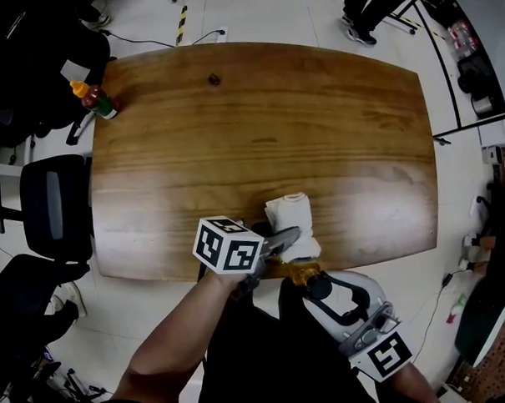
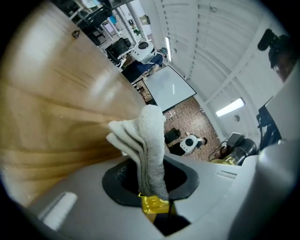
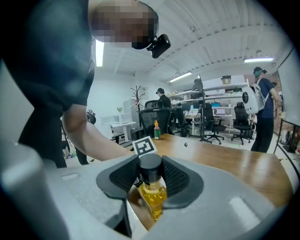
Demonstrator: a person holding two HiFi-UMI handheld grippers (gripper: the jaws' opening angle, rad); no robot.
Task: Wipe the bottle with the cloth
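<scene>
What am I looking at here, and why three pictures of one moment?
No robot: a person holds a two-jaw tool in each hand. The head view looks down from the person's head onto a wooden table; the other two views ride on the tools. The left hand-held gripper is shut on a folded white cloth. The right hand-held gripper is shut on a small bottle of yellow liquid with a black cap, at the table's near edge. At the far left corner stands another bottle with an orange cap.

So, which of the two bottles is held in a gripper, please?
The black-capped yellow bottle, in the right gripper; the orange-capped bottle stands free at a corner of the table.
</scene>
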